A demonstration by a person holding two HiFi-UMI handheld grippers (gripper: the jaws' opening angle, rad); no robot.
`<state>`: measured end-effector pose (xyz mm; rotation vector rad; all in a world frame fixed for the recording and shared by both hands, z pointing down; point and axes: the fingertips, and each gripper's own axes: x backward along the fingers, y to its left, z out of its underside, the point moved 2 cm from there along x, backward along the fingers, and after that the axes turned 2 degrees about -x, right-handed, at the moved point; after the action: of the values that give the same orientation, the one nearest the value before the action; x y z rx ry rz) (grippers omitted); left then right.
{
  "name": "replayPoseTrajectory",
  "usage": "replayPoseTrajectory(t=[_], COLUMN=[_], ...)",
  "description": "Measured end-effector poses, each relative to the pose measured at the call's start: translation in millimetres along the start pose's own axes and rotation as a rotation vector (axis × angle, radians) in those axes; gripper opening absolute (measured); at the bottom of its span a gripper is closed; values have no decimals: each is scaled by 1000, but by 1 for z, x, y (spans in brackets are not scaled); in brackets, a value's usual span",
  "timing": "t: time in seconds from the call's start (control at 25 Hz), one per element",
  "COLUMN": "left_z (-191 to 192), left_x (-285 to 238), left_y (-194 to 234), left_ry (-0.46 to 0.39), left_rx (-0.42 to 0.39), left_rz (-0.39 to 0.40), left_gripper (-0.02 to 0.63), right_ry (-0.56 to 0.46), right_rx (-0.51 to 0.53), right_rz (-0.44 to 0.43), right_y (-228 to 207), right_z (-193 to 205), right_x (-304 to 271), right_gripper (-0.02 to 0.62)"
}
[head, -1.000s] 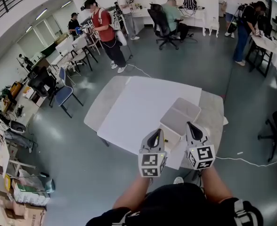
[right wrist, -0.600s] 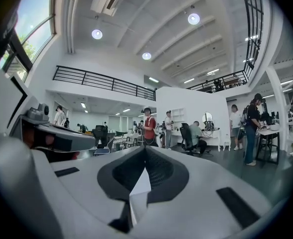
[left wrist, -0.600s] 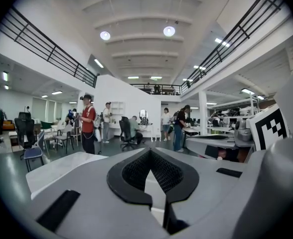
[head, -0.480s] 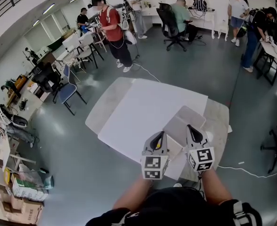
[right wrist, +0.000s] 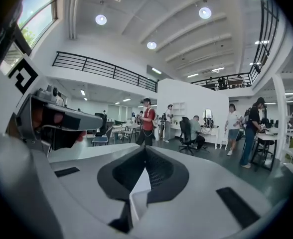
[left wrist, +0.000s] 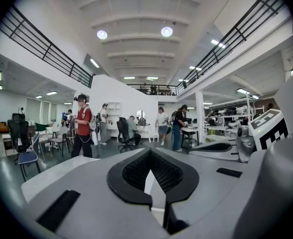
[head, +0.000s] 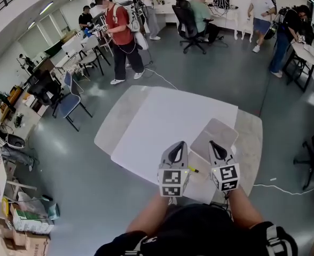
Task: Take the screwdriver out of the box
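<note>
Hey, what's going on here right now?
A person holds two grippers over the near edge of a white table. The left gripper and right gripper both have their jaws together, holding nothing. The box sits just ahead of the right gripper. A small yellow thing between the grippers is too small to identify.

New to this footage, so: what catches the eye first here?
The left gripper and right gripper, each with a square-marker cube, point side by side over the near edge of the white table, jaws together. Just beyond them a pale box sits on the table's right part.
</note>
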<state>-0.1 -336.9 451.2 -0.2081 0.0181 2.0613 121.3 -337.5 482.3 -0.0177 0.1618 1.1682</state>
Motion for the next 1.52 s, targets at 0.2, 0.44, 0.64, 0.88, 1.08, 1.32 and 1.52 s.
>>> replayPoseTrajectory(t=[0.2, 0.44, 0.64, 0.88, 1.08, 1.32, 1.52], left_z=[11, 13, 16, 26, 31, 34, 37], left_x=[-7, -10, -6, 0, 9, 22, 33], left_y=[17, 33, 44, 57, 62, 64, 71], left_ry=[20, 25, 33, 45, 40, 34, 35], left_rx=[22, 31, 48, 79, 101, 96, 104], left_rz=[0, -11, -40, -70, -98, -121, -149], left_gripper=[5, 5, 5, 5, 5, 5, 5], right_ry=[97, 151, 258, 372, 459, 597, 709], right_rx=[42, 60, 92, 103, 129, 200, 289], right_rz=[-31, -97, -191, -250, -310, -412, -474], right_y=[12, 25, 40, 52, 62, 76, 85], right_z=[19, 31, 53, 86, 112, 147, 175], right_x=[-16, -27, -33, -37, -34, -30, -33], right_gripper=[12, 14, 61, 63, 62, 64, 66])
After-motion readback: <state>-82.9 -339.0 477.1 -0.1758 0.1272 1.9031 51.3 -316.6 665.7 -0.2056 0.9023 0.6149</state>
